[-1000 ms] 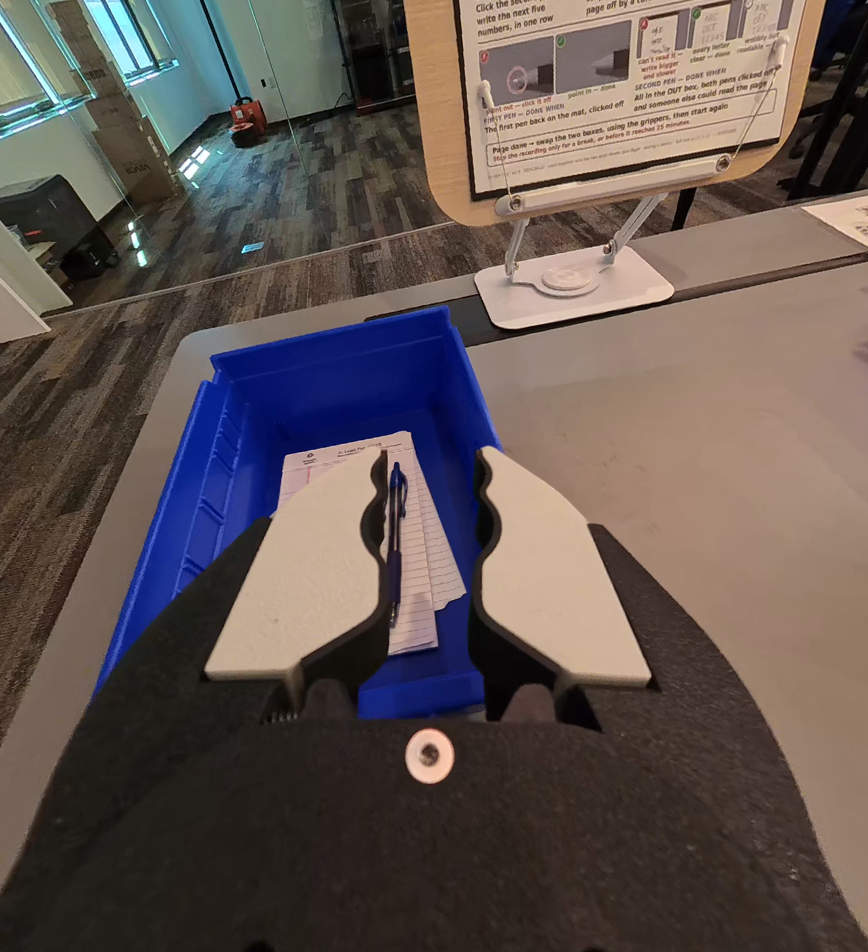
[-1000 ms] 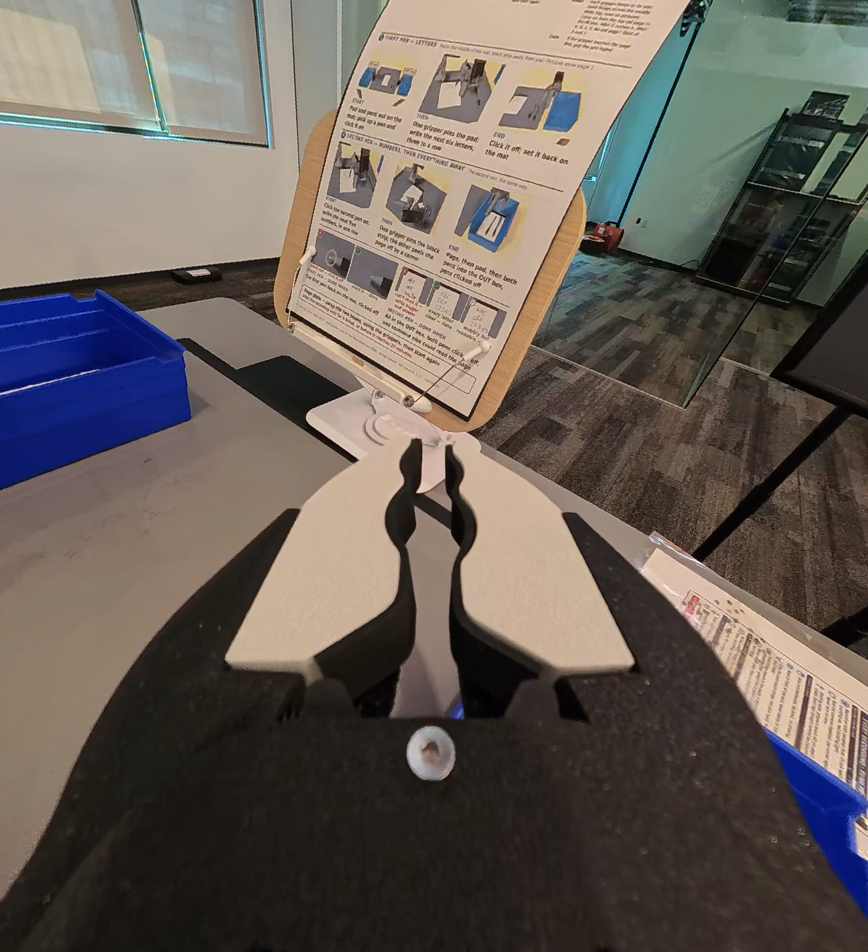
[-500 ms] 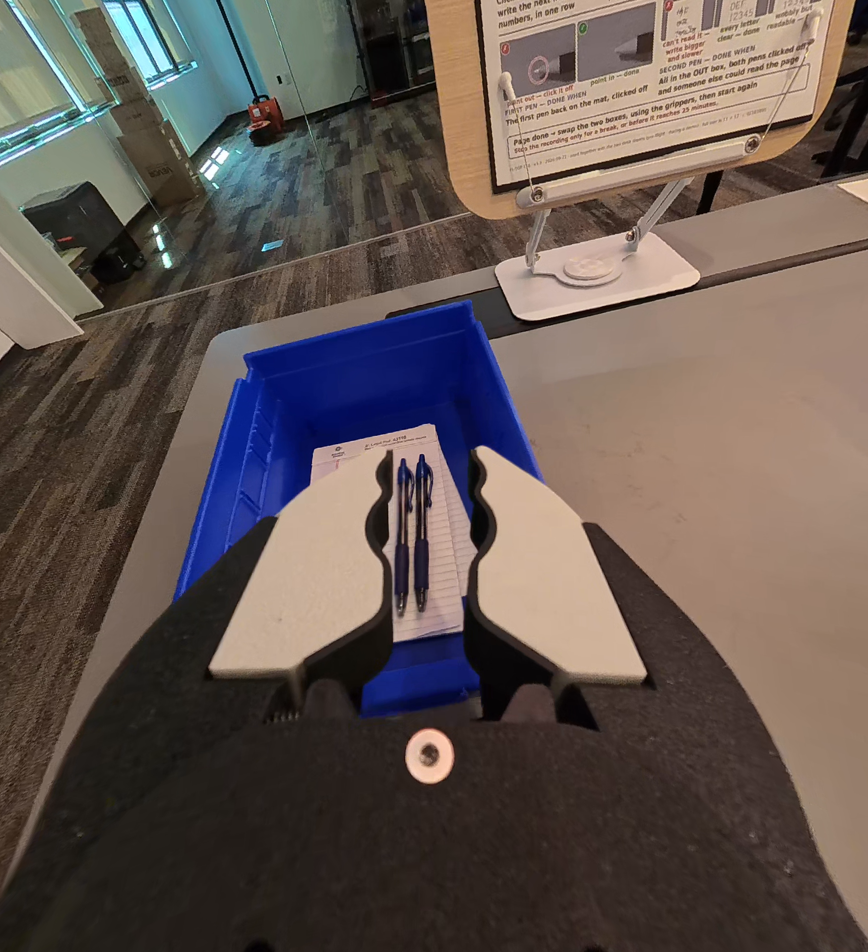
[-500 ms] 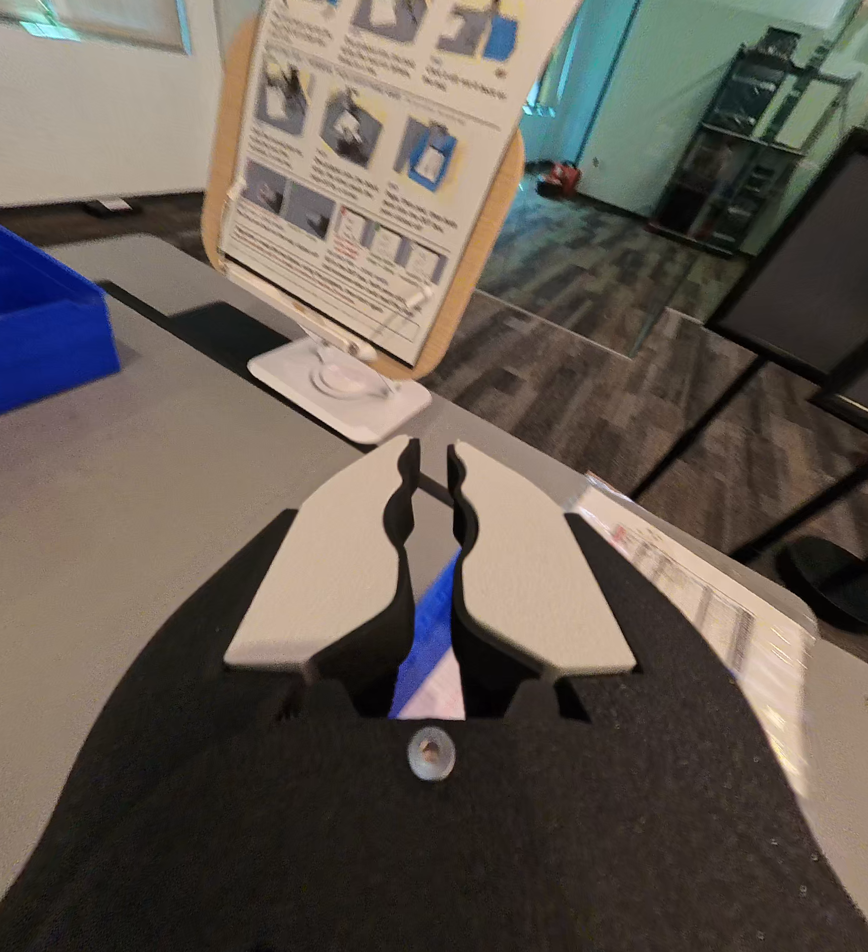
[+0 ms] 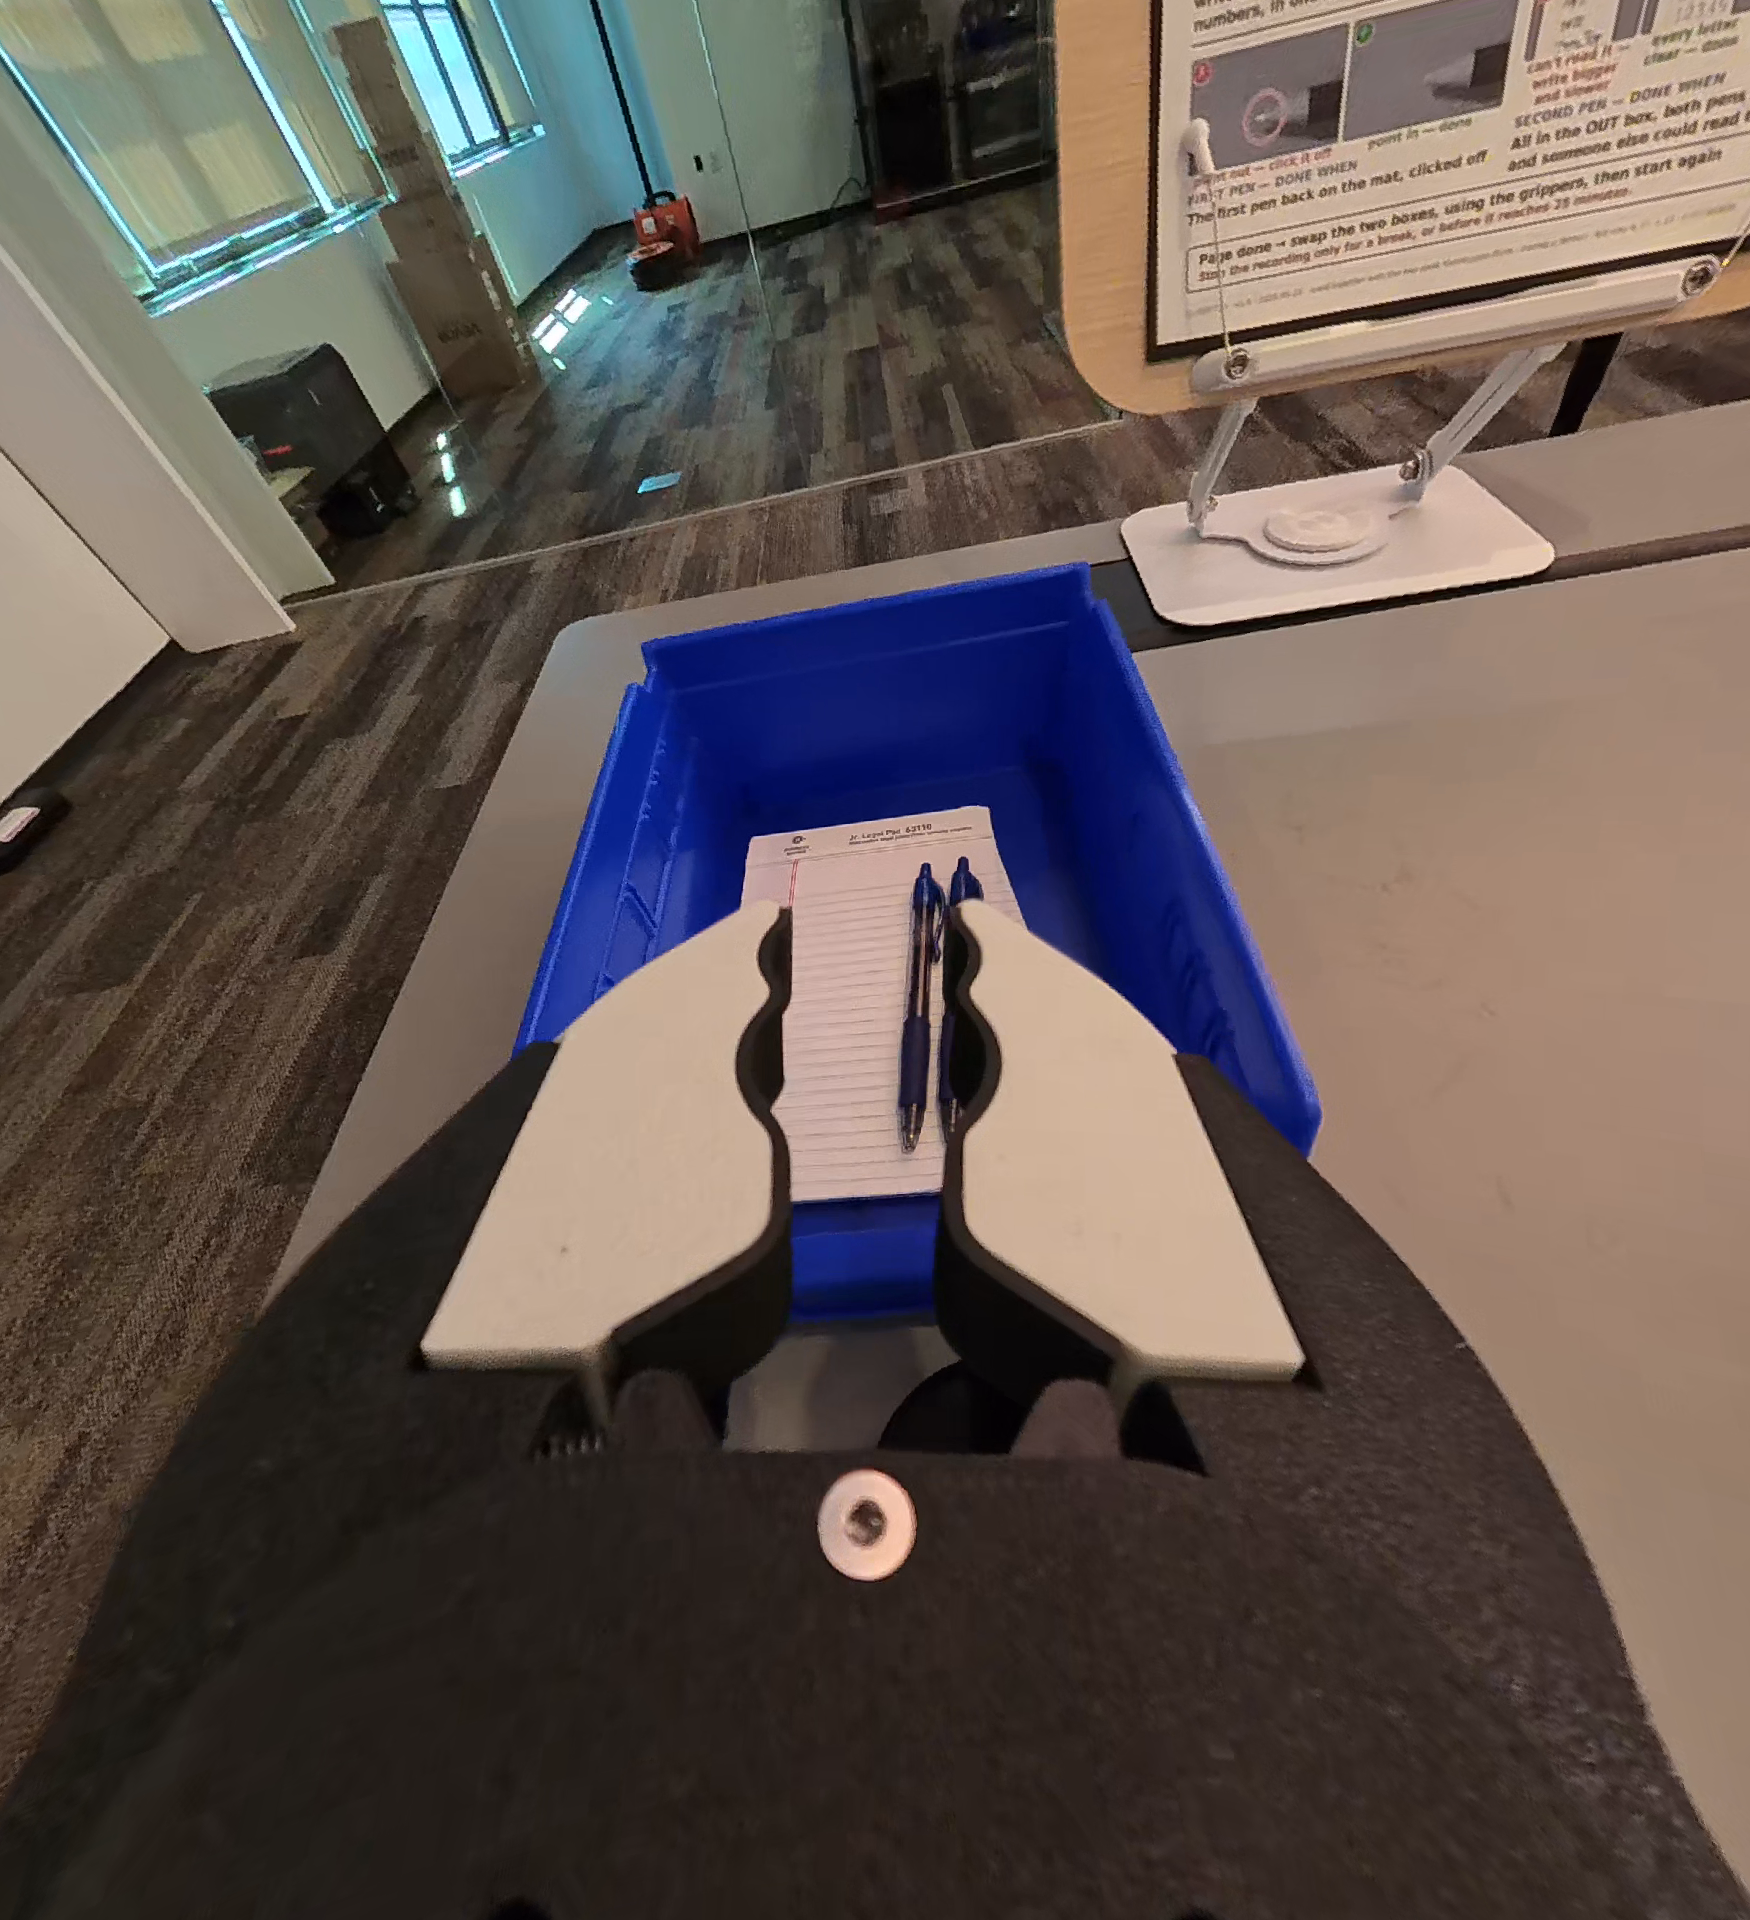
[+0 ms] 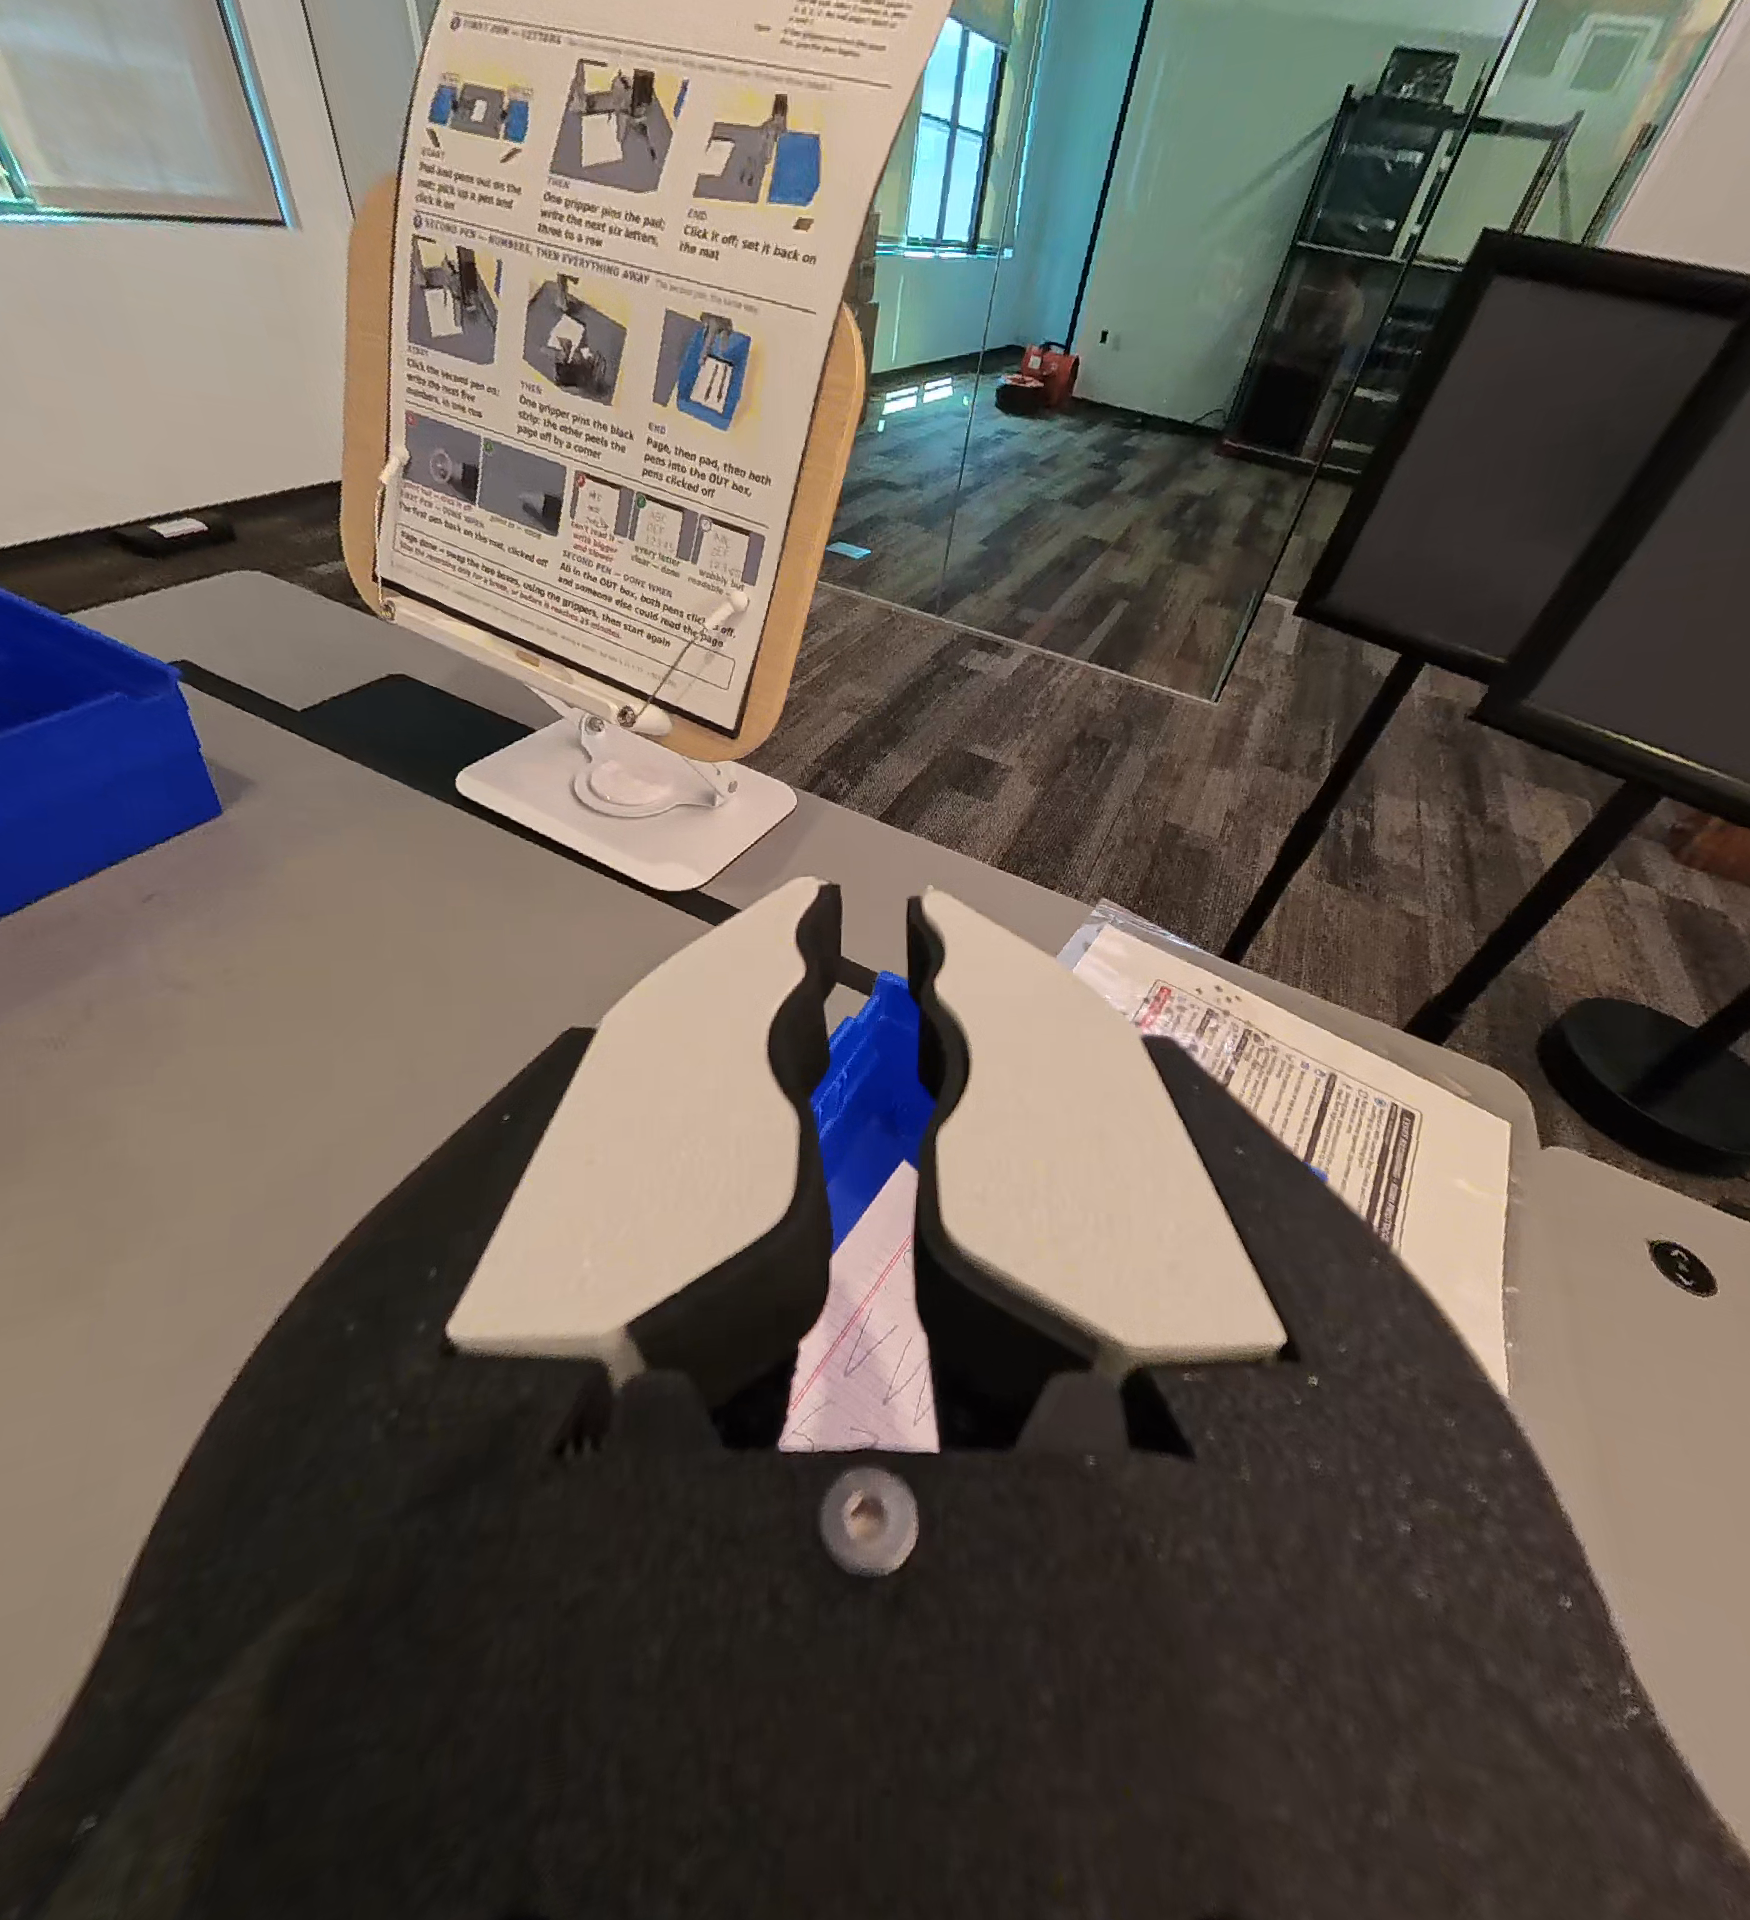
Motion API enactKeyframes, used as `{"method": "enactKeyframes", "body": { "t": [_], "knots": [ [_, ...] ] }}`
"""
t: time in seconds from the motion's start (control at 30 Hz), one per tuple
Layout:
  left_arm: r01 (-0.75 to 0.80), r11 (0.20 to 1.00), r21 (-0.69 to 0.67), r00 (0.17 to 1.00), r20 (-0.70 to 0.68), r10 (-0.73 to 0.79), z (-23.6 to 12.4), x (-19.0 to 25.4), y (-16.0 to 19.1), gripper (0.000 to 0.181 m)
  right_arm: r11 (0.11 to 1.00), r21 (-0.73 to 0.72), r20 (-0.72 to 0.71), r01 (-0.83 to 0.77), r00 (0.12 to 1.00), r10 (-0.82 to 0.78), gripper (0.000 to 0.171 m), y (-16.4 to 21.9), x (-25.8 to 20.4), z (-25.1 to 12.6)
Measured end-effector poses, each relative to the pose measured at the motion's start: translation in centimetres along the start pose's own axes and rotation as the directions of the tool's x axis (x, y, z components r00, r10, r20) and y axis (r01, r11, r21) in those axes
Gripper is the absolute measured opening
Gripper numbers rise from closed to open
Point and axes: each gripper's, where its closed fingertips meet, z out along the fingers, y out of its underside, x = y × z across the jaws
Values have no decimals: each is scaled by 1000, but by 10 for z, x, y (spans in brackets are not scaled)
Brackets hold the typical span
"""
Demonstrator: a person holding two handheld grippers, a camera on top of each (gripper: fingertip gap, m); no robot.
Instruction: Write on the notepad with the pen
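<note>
The left gripper (image 5: 863, 920) hovers over a blue bin (image 5: 1203, 894) on the grey table (image 5: 1525, 935), its fingers wide and empty. Inside lies the notepad (image 5: 850, 997) with two blue pens (image 5: 918, 1013) side by side on it. The right gripper (image 6: 873, 904) hovers with fingers narrowly apart, empty, above another blue bin (image 6: 866, 1081) holding a written sheet (image 6: 866, 1361).

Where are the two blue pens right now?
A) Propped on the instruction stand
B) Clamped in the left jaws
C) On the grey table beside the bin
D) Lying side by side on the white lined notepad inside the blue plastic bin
D: the left wrist view shows the two blue pens lying side by side on the white lined notepad inside the blue plastic bin, untouched.
</note>
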Motion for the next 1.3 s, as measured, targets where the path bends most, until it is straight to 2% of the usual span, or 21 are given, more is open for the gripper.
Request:
{"method": "enactKeyframes", "body": {
  "t": [0.27, 0.43, 0.73, 1.3],
  "knots": [
    [33, 999, -21, 999, 10, -33, -5, -8, 12, 29, 998, -26, 32, 58, 998, -58, 12, -3, -23, 21],
    [39, 999, -18, 999, 13, -39, -7, -10, 12, 29, 995, -13, 20, 95, 995, -94, 20, -8, -32, 29],
    [26, 999, -37, 1000, 2, -25, -3, -5, 16, 29, 996, 48, 16, 81, 997, -82, 27, -17, -32, 26],
    [11, 998, -55, 1000, 3, -11, -4, -2, 18, 29, 997, 79, 67, 18, 997, -24, 25, -18, -31, 22]
  ]
}}
